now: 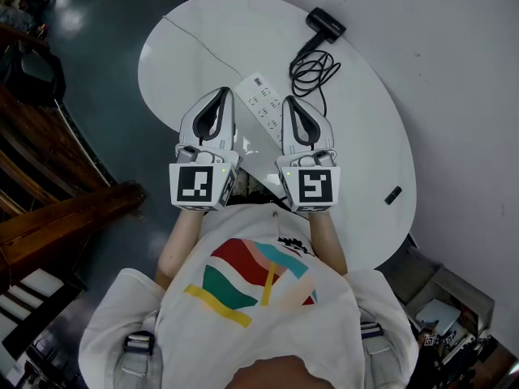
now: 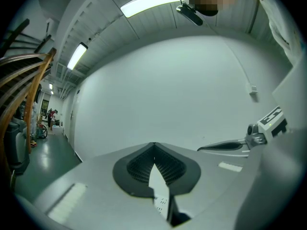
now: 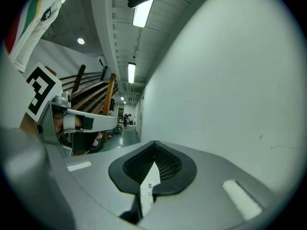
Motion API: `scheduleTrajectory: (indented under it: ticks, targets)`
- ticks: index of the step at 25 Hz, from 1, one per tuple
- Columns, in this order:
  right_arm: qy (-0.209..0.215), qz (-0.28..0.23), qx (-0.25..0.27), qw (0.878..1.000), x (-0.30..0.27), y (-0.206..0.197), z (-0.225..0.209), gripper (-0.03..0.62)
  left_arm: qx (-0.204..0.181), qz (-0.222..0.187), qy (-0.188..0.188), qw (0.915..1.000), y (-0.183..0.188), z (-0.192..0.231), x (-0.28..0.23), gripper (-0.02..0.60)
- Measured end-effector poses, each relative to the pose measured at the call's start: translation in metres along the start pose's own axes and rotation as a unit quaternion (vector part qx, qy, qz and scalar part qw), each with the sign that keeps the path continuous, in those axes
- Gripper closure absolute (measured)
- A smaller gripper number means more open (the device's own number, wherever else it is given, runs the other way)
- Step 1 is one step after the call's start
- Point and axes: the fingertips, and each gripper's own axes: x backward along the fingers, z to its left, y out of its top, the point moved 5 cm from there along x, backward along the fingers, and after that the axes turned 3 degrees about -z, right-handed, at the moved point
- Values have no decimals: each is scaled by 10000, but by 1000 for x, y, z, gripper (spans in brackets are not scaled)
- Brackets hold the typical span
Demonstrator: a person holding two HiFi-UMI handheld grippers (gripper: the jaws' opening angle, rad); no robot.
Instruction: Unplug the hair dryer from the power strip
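A white power strip (image 1: 261,97) lies on the white oval table (image 1: 365,136), between and just beyond my two grippers. Farther back lies the black hair dryer (image 1: 325,23); its black cord (image 1: 313,70) is coiled and runs down behind my right gripper, which hides the plug. The left gripper (image 1: 221,91) and right gripper (image 1: 289,100) are held side by side above the table's near part, both shut and empty. A sliver of the power strip (image 2: 161,202) shows under the shut left gripper (image 2: 153,146). The same strip (image 3: 147,189) shows beneath the shut right gripper (image 3: 154,143).
A small black object (image 1: 392,194) lies near the table's right edge. A thin white cable (image 1: 195,42) runs from the strip to the far left rim. A wooden staircase (image 1: 49,193) stands to the left, and a white wall rises behind the table.
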Motion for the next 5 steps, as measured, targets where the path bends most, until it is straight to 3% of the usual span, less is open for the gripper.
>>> scheduleTrajectory:
  ticks: [5]
  targets:
    - [-5, -25, -5, 10000, 2, 0, -1, 582, -1, 30, 10, 10000, -1, -1, 2, 581]
